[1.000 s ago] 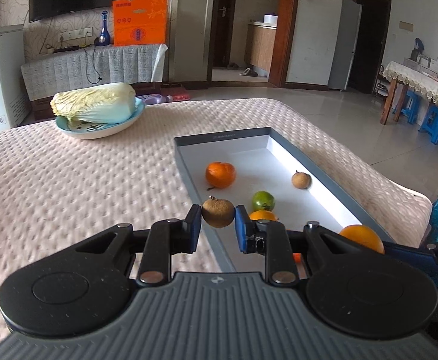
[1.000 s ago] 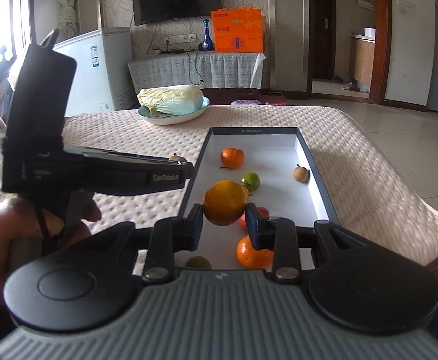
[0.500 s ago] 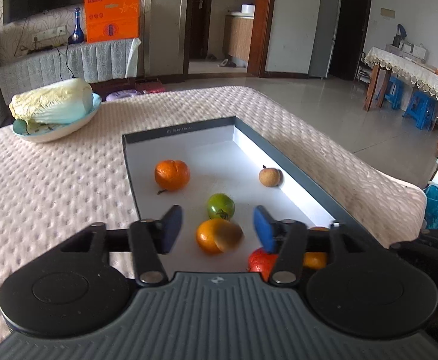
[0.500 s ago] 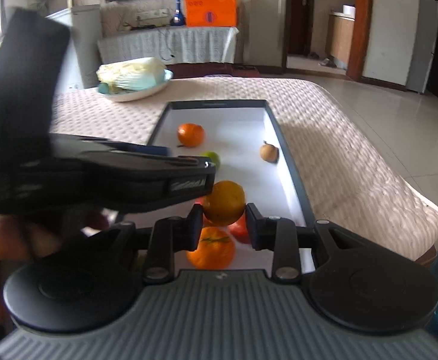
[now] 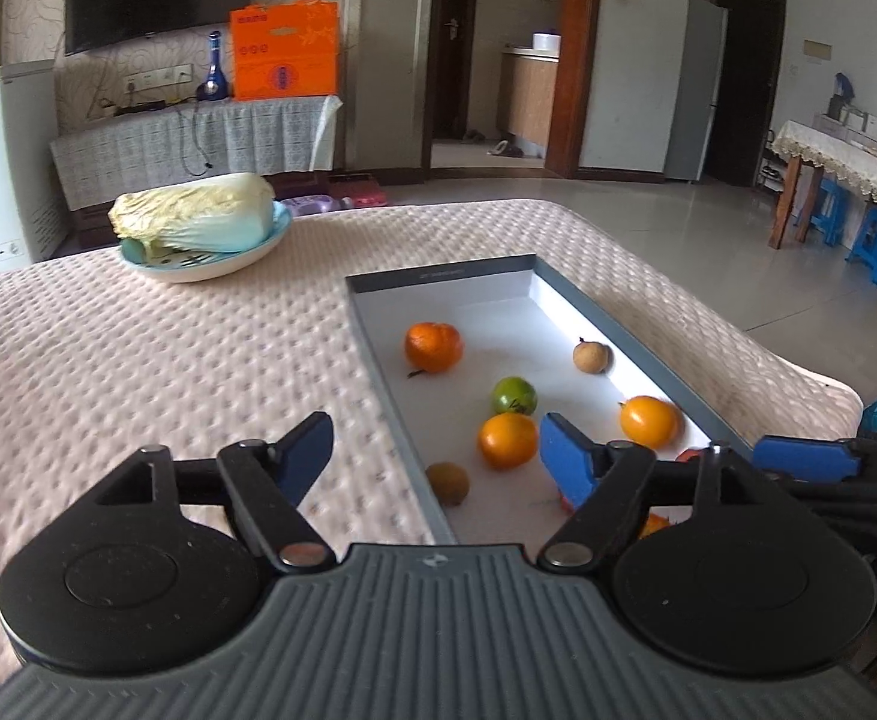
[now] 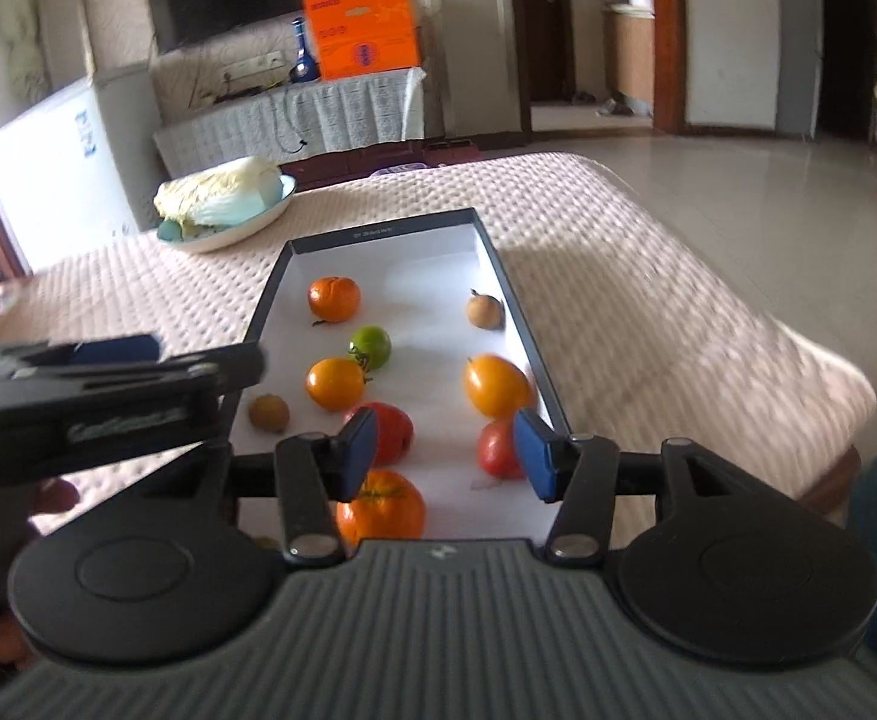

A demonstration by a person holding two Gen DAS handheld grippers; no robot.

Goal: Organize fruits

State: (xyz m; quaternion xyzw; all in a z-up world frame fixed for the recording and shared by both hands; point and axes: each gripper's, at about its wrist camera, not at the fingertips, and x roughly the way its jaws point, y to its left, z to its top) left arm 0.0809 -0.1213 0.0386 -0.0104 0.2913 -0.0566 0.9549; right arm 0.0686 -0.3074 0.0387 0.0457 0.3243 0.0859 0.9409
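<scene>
A grey-walled white tray (image 5: 438, 273) (image 6: 378, 233) on the quilted table holds several fruits. My left gripper (image 5: 435, 459) hovers over its near left wall with its jaws opening and nothing between the pads. A small brown fruit (image 5: 447, 483) (image 6: 269, 413) lies just below it inside the tray. My right gripper (image 6: 445, 453) is over the tray's near end, jaws opening and empty. An orange fruit (image 6: 495, 385) (image 5: 648, 421) rests by the right wall just past it. Two red tomatoes (image 6: 387, 432) sit near its fingers.
A cabbage on a pale plate (image 5: 198, 222) (image 6: 222, 198) stands at the table's far left. In the right wrist view the left gripper (image 6: 186, 357) and a hand fill the left side. The table's right edge drops to a tiled floor.
The left gripper let go of the brown fruit, which now lies in the tray. The right gripper released the orange fruit beside the right wall. Both jaws stand wider.
</scene>
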